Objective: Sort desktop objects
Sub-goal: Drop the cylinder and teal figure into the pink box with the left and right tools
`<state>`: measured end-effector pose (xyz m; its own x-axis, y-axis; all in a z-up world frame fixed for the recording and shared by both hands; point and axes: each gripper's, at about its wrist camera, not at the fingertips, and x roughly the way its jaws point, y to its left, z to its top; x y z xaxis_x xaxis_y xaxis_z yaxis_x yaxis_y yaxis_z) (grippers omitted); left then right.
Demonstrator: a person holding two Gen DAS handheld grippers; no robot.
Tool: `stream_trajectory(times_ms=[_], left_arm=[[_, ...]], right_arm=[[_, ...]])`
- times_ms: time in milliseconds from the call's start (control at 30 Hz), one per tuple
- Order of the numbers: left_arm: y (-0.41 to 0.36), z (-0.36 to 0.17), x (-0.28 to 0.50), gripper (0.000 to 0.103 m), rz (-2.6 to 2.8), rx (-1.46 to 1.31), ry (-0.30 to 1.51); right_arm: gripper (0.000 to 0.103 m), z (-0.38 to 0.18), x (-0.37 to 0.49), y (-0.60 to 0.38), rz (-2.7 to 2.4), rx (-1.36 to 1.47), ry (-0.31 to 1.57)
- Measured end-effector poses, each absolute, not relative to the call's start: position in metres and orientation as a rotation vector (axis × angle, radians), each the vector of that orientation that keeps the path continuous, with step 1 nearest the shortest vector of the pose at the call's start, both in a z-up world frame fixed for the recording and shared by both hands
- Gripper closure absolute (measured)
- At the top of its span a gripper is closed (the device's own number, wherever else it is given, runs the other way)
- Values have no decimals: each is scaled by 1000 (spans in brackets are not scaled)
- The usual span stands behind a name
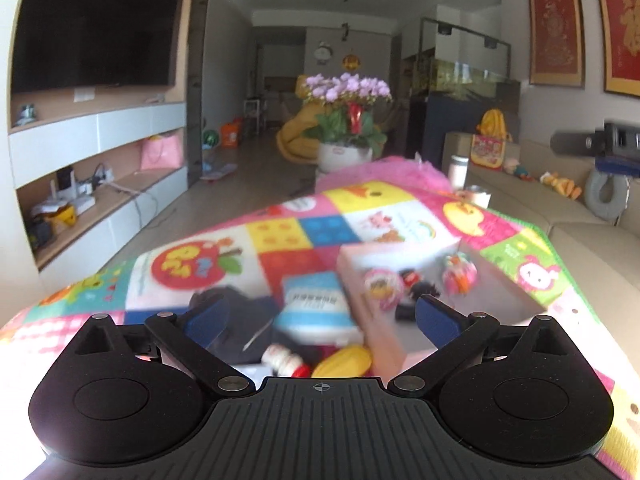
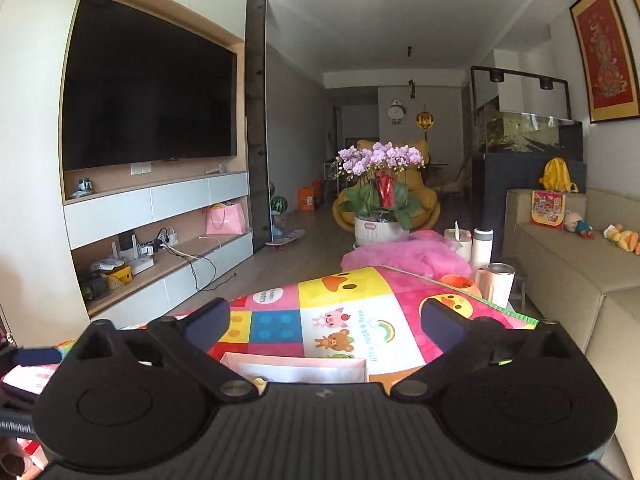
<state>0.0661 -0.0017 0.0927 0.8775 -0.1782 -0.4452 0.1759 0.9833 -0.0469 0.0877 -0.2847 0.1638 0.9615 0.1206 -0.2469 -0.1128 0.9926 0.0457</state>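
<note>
Bench cover: a patchwork play mat (image 1: 280,236) in bright squares lies over my bench; both wrist views show it under my tools.
Pink box: an open shallow pink box (image 1: 380,332) sits on the mat, ahead and slightly right of my left tool. In the right wrist view its far wall (image 2: 296,368) lies just ahead of my right tool, low in the picture.
Box contents: small blurred toys lie inside, among them a round pink piece (image 1: 383,286), a small dark figure (image 1: 414,280) and a pink-and-orange piece (image 1: 460,274).
Blue-and-white packet: a printed packet (image 1: 316,308) lies on the mat just left of the box, between my left tool's fingers in the picture.
Dark item: a dark object (image 1: 240,320) lies left of the packet; blur hides what it is.
Yellow toy: a yellow rounded piece (image 1: 342,360) lies near the tool's base, beside a red-and-white small bottle (image 1: 286,360).
Left tool (image 1: 320,320): jaws spread wide, nothing gripped, raised above the mat.
Right tool (image 2: 326,316): jaws spread wide, nothing gripped, above the mat beyond the box.
</note>
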Motion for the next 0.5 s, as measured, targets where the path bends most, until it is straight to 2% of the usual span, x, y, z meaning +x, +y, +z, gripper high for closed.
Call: stream_trajectory(times_ms=[233,367,400,467,500], left_arm=[[25,25,23,1,-114,0,592],[27,12,13,1,-40,93,599],[28,11,12,1,-38,96,601],[33,9,8,1,-41,74,593],[33,8,8,1,-37,69,591]], right_arm=[[0,144,98,-250,185,34,338],[2,127,107,-204,299,-35,418],[7,122,108,-187,330,-70,434],[35,113,115,-157,385,-140,487],[39,108,123,-142,413,-160,535]])
